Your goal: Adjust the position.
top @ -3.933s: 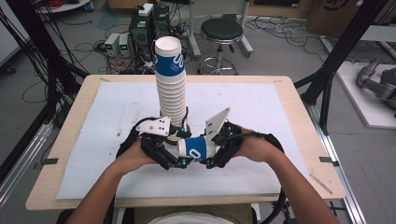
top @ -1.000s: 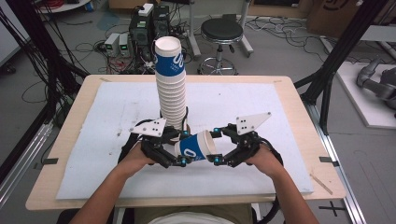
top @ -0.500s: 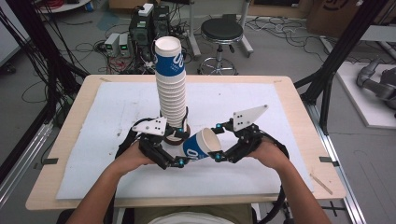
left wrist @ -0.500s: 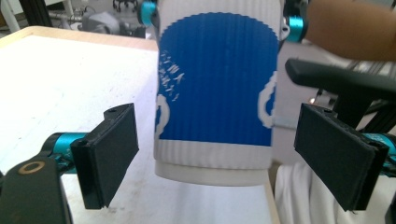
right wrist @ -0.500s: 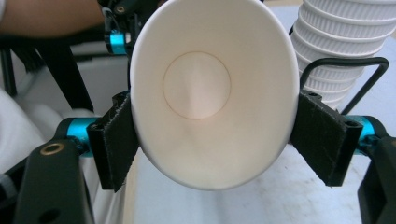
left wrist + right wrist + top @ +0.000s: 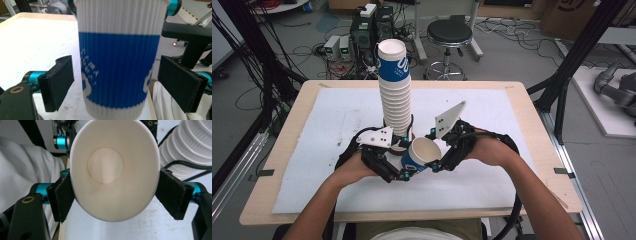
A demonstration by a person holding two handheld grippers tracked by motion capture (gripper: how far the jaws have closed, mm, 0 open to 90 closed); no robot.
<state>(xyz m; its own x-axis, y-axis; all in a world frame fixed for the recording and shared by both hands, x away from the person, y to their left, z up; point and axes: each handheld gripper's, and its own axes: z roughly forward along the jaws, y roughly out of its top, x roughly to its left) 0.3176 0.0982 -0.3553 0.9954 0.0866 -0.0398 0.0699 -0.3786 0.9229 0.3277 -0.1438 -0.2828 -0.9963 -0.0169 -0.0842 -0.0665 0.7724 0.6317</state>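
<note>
We see the right gripper (image 6: 438, 161) clamped on a single paper cup (image 6: 418, 157), its 2 black pads pressing the rim from either side; in the right gripper view the cup's white mouth (image 6: 114, 167) is squeezed into an oval between them and we look straight down to its round bottom. The cup is lifted off the table and tilted, mouth up and toward the tall stack. The left gripper (image 6: 398, 176) has just been opening: in the left gripper view its pads (image 6: 59, 81) stand clear on both sides of the cup's ribbed wall (image 6: 118, 62), with gaps showing, so it is released with the cup between the jaws.

Just behind the grippers stands a tall stack of cups (image 6: 394, 95), upright near the table's middle, with a black cable looped around its base. The cups are white and ribbed with a blue band carrying white lettering that we cannot read.

The wooden table (image 6: 537, 125) is covered by a white sheet (image 6: 342, 115). Beyond it we see a grey floor strewn with cables, a black stool (image 6: 449, 35), electronics boxes (image 6: 337, 47) and black frame struts (image 6: 579, 55).
</note>
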